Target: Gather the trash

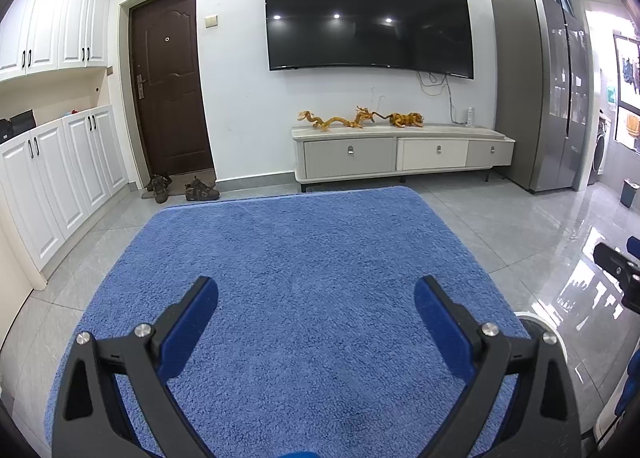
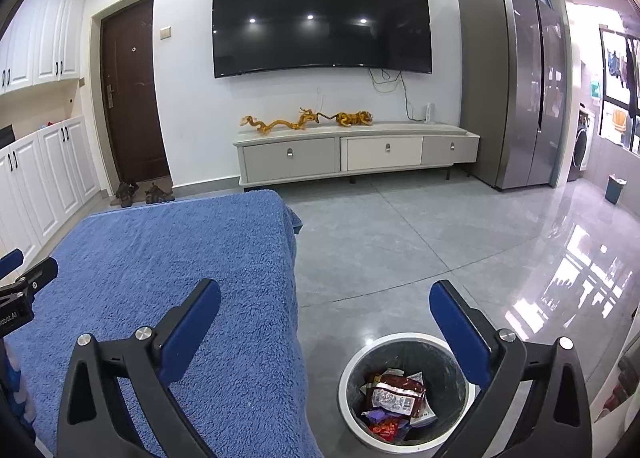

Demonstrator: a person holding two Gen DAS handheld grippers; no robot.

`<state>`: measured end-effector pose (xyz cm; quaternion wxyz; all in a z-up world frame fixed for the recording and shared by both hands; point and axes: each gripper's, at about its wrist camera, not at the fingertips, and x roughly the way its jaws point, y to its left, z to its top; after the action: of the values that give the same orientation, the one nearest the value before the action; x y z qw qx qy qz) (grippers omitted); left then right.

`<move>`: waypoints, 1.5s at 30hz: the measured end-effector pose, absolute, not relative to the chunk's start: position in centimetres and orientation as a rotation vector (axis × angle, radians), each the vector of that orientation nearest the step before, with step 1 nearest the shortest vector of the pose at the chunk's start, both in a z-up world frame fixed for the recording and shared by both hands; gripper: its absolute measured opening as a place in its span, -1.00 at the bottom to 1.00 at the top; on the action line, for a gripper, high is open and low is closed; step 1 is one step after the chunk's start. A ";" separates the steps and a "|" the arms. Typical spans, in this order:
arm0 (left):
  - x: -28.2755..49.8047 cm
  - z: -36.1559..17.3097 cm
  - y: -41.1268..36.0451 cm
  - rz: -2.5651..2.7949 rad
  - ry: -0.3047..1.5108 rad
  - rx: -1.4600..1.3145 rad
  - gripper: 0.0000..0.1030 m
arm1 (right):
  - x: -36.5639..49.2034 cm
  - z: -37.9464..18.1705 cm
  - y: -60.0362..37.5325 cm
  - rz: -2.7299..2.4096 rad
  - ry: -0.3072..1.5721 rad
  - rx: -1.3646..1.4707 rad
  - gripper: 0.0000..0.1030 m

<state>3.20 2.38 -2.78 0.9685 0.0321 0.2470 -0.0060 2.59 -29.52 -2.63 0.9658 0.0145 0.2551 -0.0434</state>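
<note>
A round white-rimmed trash bin (image 2: 352, 370) stands on the floor to the right of the blue-covered table (image 2: 180, 278). It holds several snack wrappers (image 2: 396, 398), a dark red one on top. My right gripper (image 2: 326, 308) is open and empty, above the table's right edge and the bin. My left gripper (image 1: 316, 298) is open and empty over the blue cover (image 1: 312, 250). No trash lies on the cover in either view. The bin's rim (image 1: 532, 318) peeks out at the right in the left wrist view.
A TV cabinet (image 1: 400, 150) with golden figurines stands under a wall TV (image 1: 368, 14). A grey fridge (image 2: 516, 86) is at the right, white cupboards (image 1: 60, 162) at the left, shoes (image 1: 200, 190) by the brown door. A small blue bin (image 2: 614, 188) sits far right.
</note>
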 end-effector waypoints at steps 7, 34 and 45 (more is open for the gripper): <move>3.1 -2.7 2.3 -0.019 0.502 0.062 0.93 | 2.4 -2.5 -29.4 -0.096 0.503 0.022 0.99; 3.6 -2.5 1.8 -0.030 0.499 0.069 1.00 | 2.6 -2.8 -29.9 -0.117 0.501 0.016 0.99; 3.0 -2.0 1.7 -0.039 0.483 0.068 1.00 | 1.9 -1.5 -29.9 -0.124 0.485 -0.013 0.99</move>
<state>2.95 1.66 -1.98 0.9702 0.0336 0.2391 -0.0192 1.89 -29.92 -1.48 0.9688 -0.0065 0.2399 -0.0615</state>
